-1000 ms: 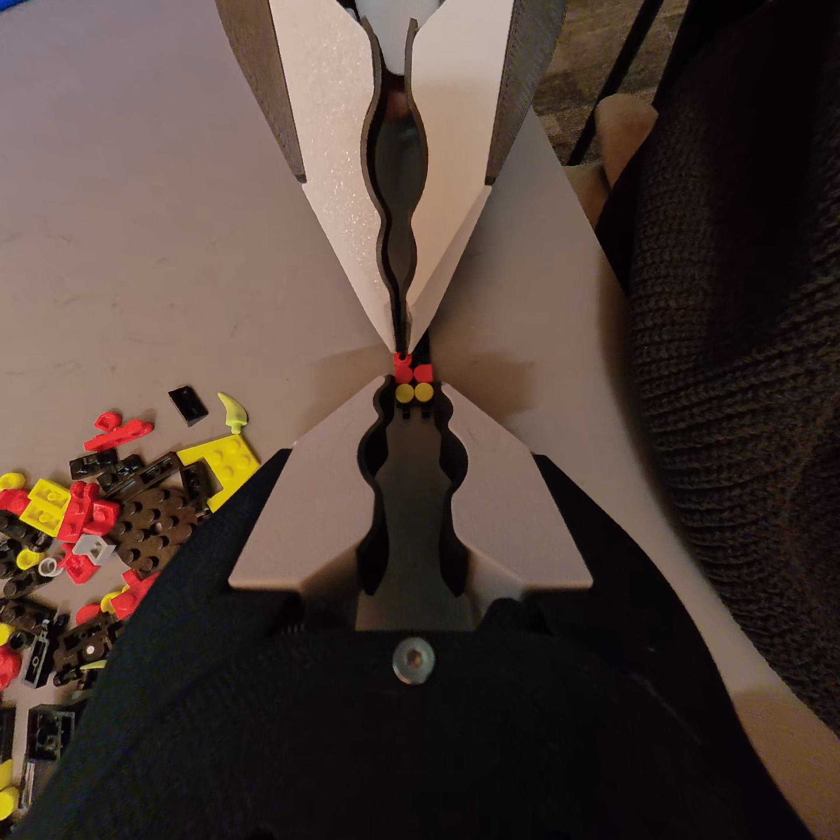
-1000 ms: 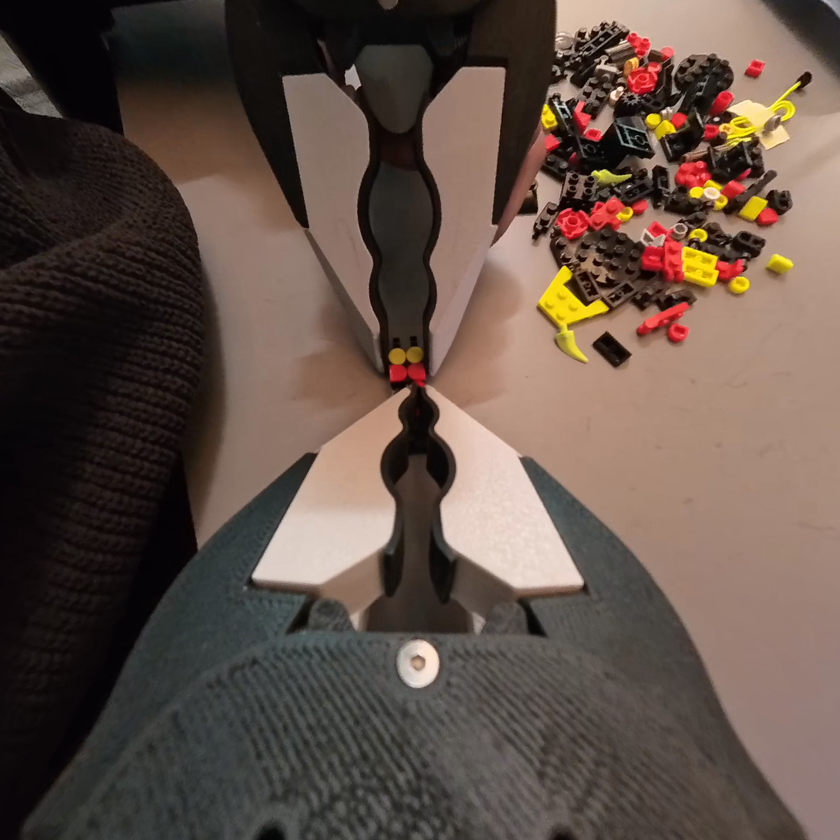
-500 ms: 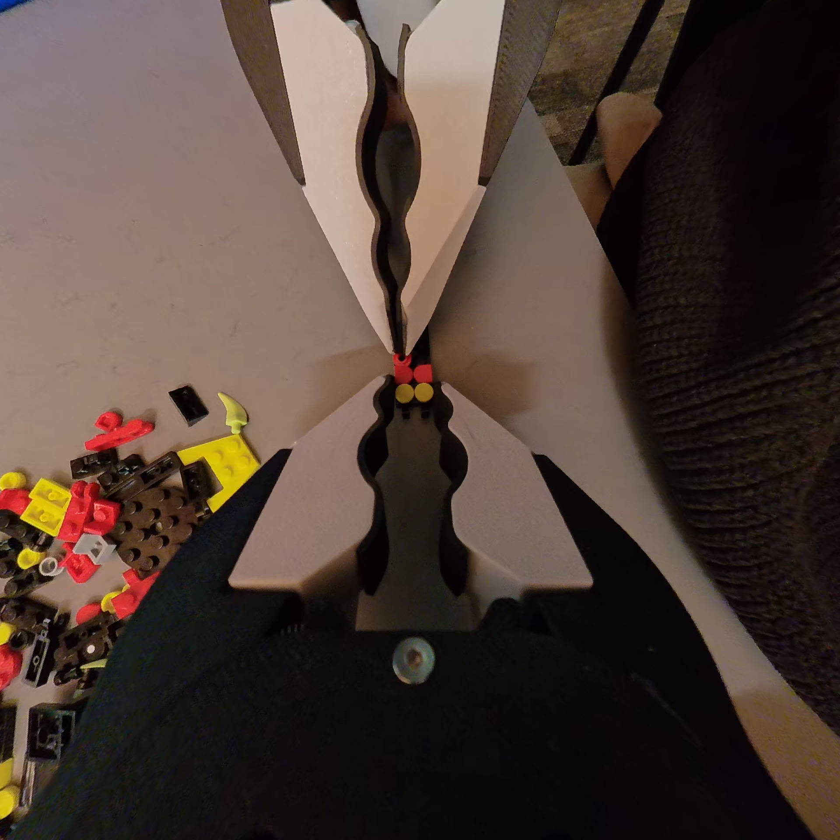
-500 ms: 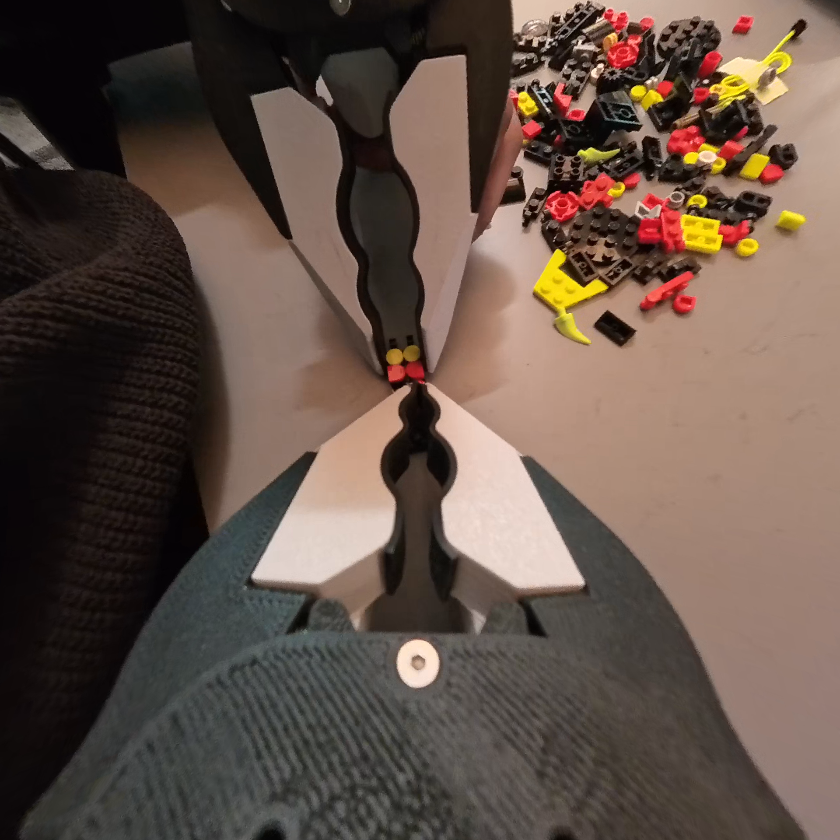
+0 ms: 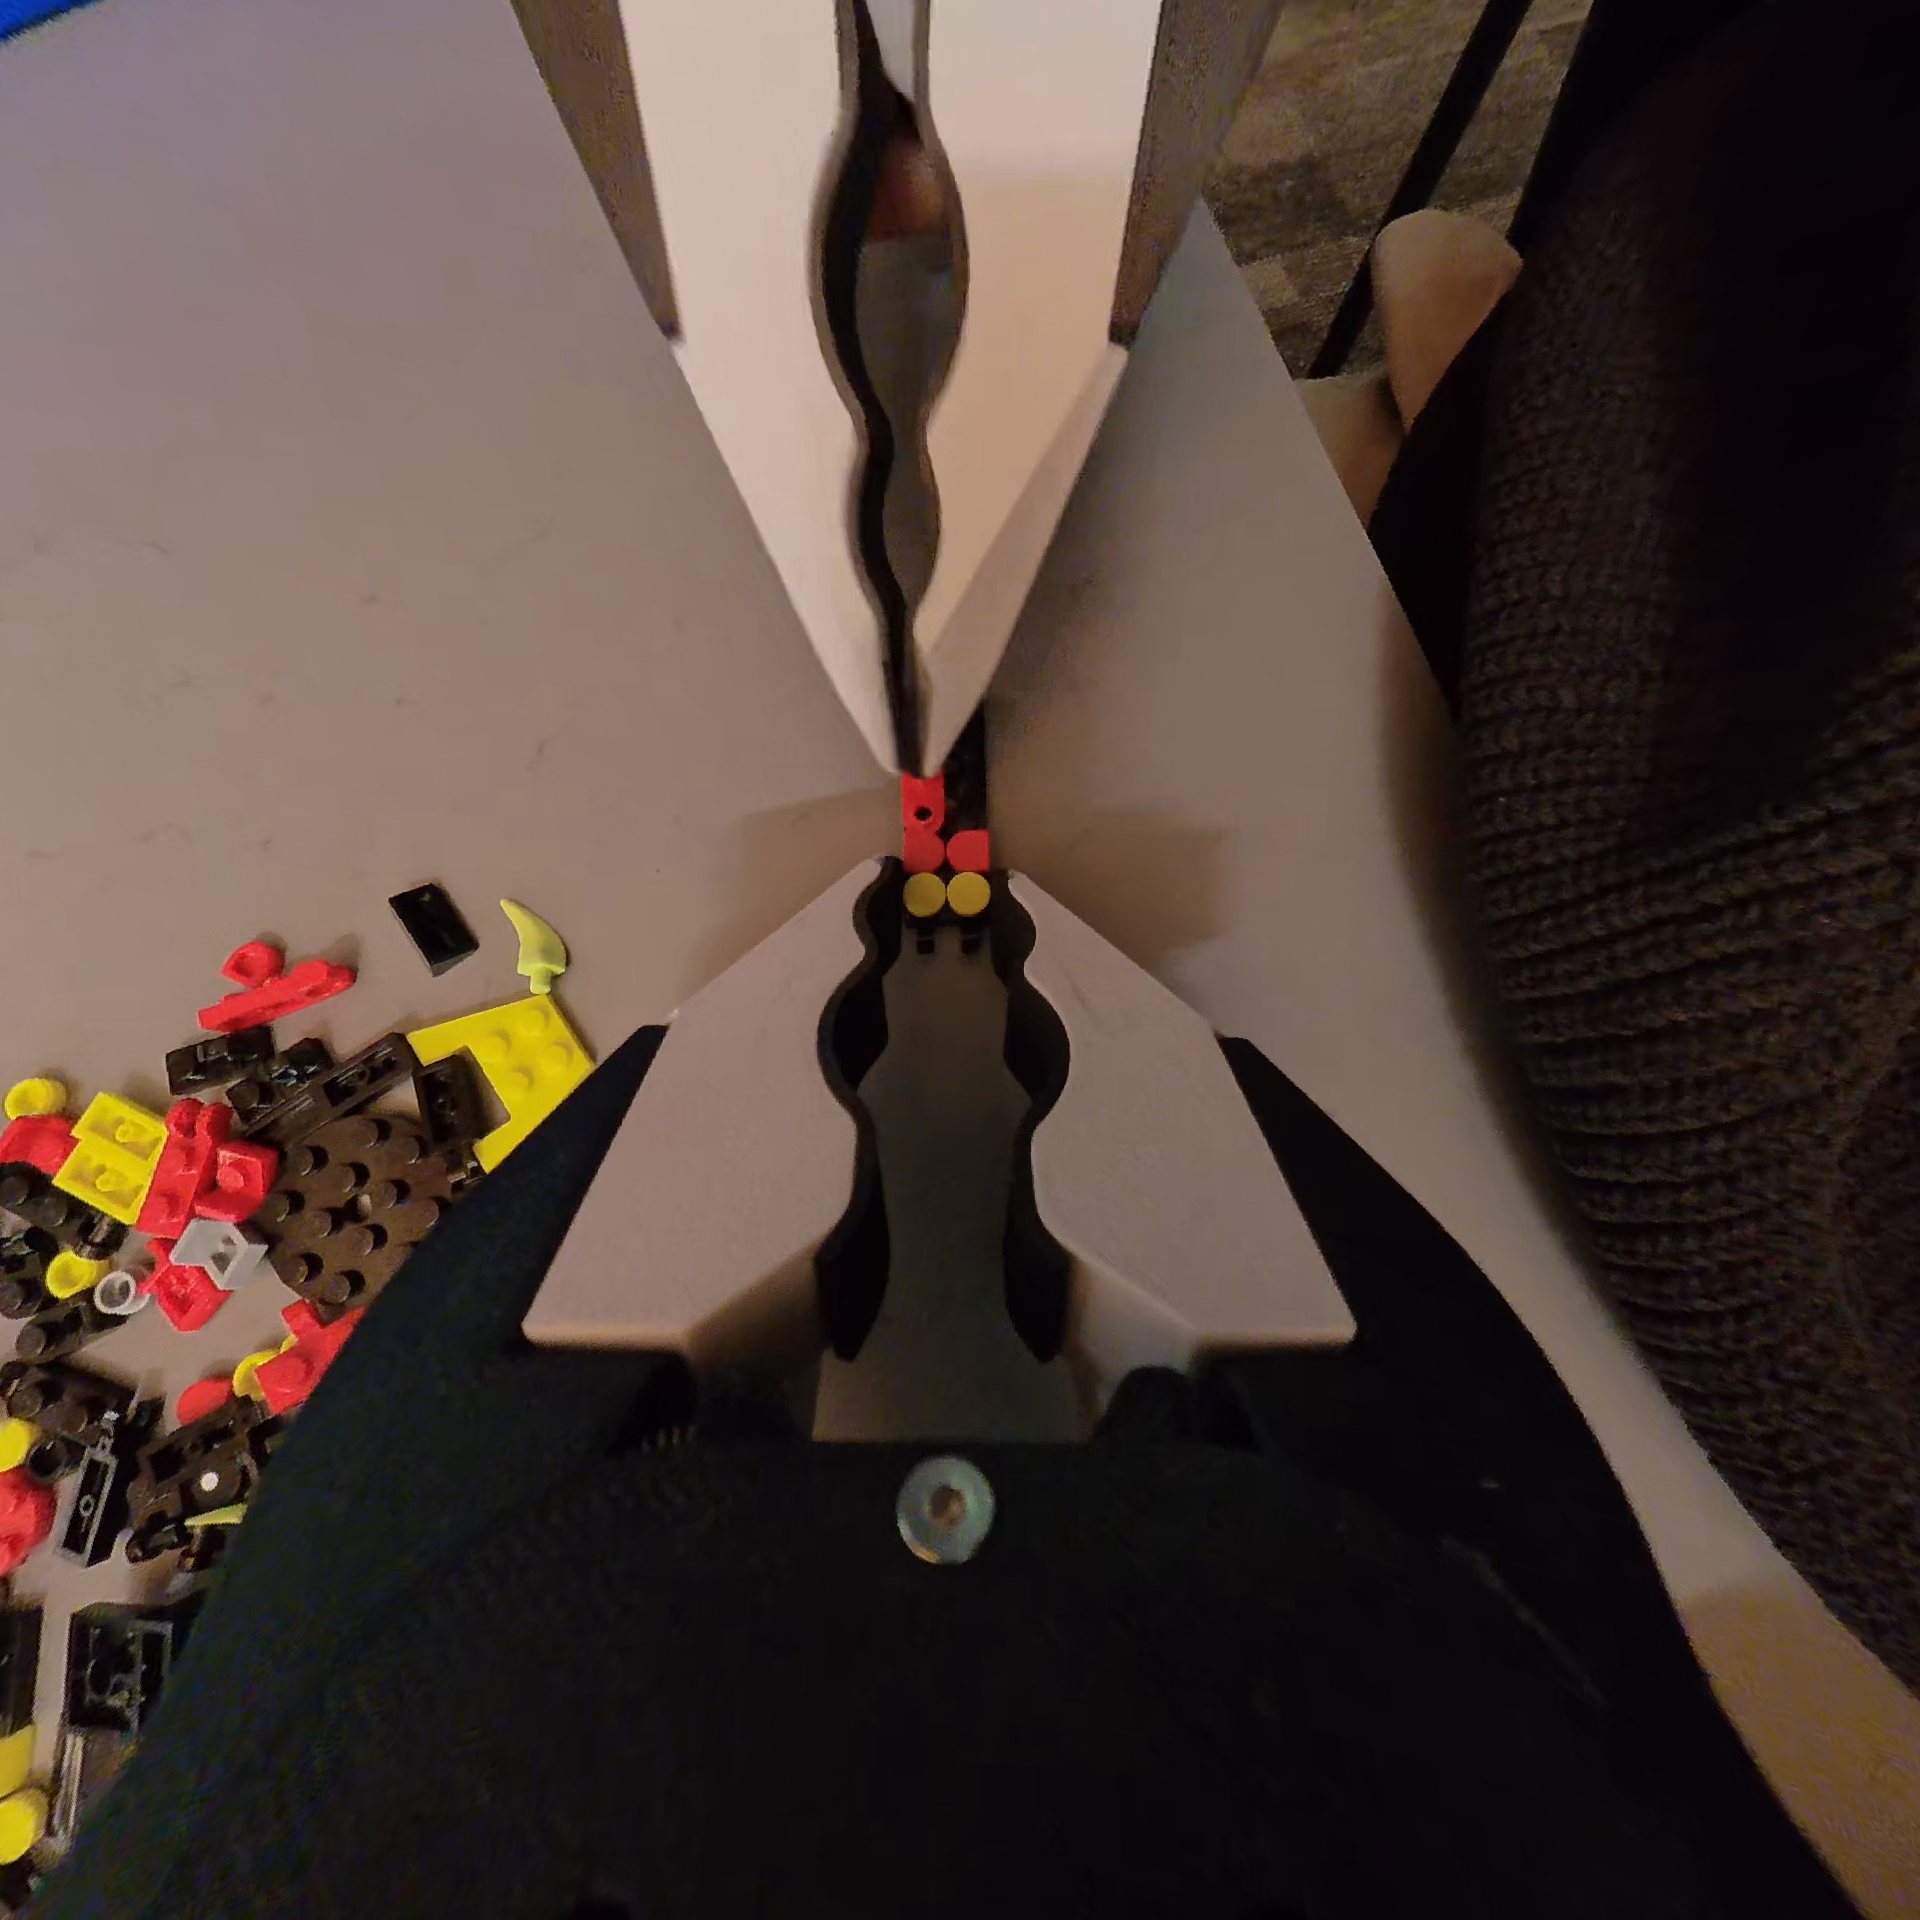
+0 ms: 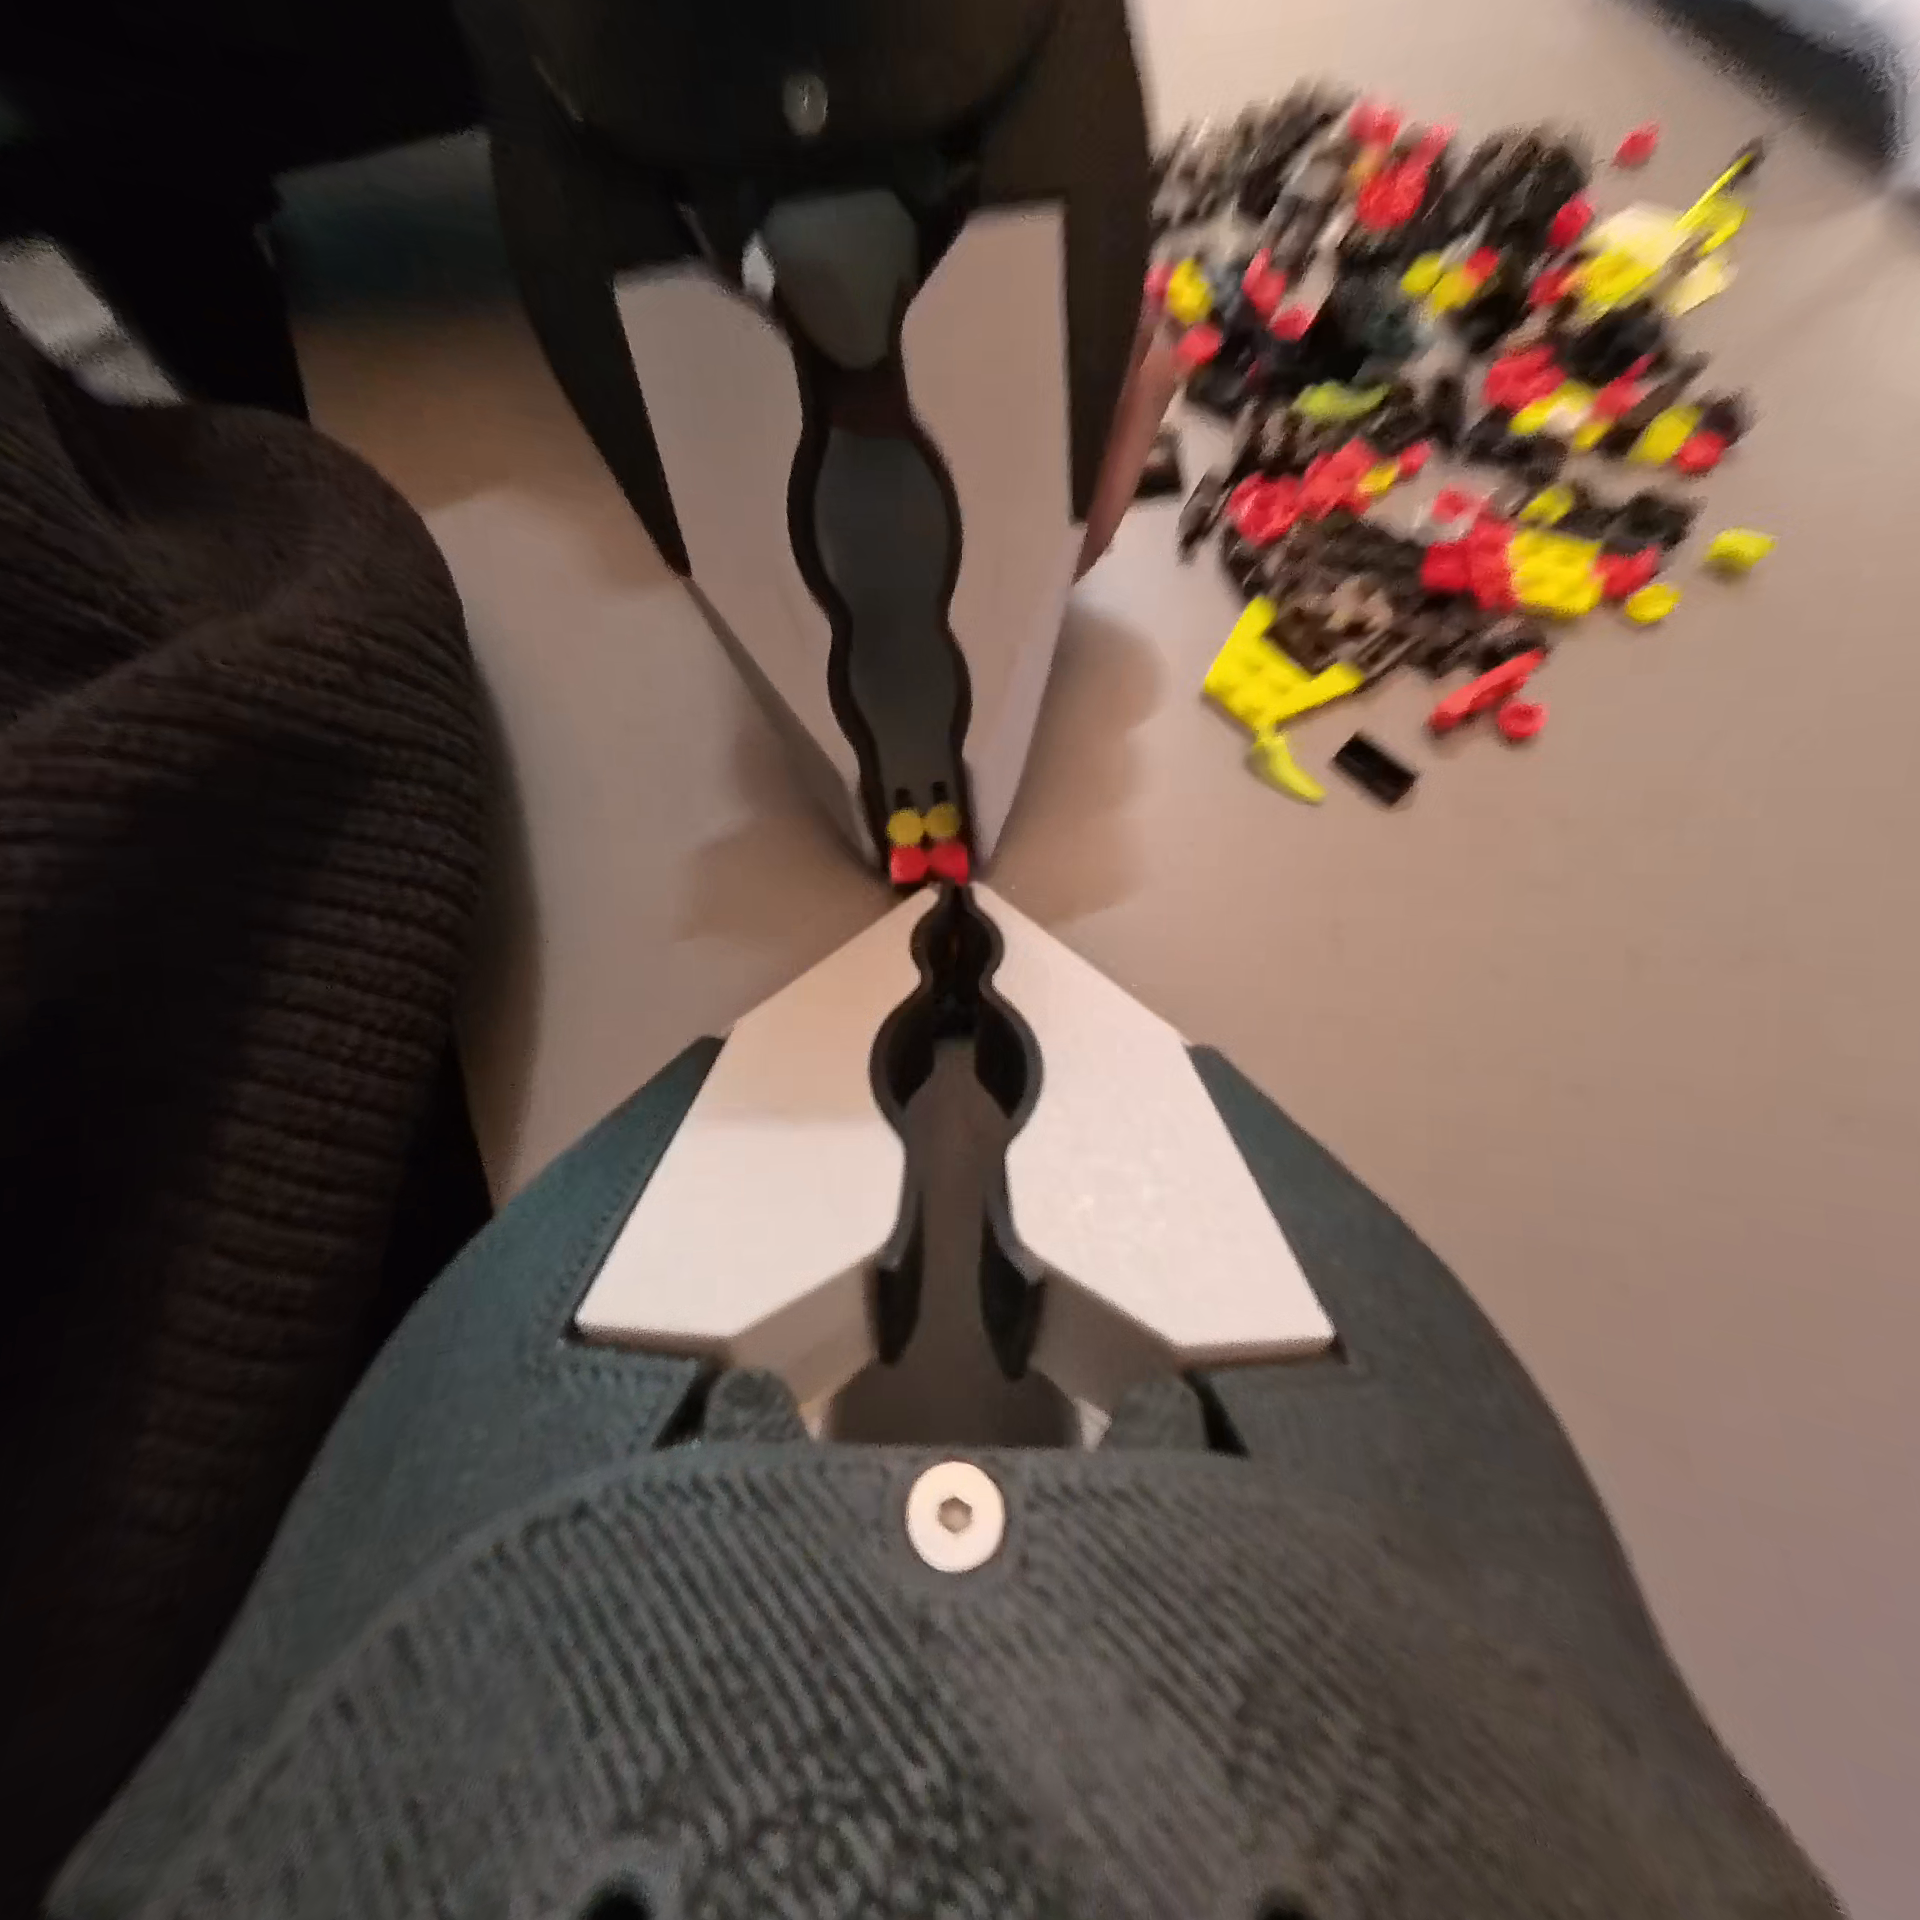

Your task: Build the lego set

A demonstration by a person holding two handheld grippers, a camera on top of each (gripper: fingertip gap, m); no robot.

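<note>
My left gripper [image 5: 943, 883] is shut on a small lego assembly [image 5: 948, 868] with two yellow round studs, red pieces and a black base. My right gripper [image 5: 914, 764] comes in from the far side, tip to tip with the left one. It is shut on a small red piece with a hole [image 5: 918, 808] that touches the red end of the assembly. In the right wrist view, which is motion-blurred, my right gripper [image 6: 948, 906] meets the left gripper [image 6: 927, 847] and the assembly [image 6: 925, 844] above the table [image 6: 1455, 1143].
A pile of loose black, red and yellow lego pieces [image 5: 260, 1174] lies on the table, also in the right wrist view [image 6: 1455, 416]. A yellow wedge plate [image 5: 520, 1049] and a black tile [image 5: 433, 927] lie at its edge. A person's dark knit sleeve [image 5: 1662, 935] is close by.
The right gripper has tilted and shifted, blurring its view. More of the red piece now shows between the tips. The left gripper holds still.
</note>
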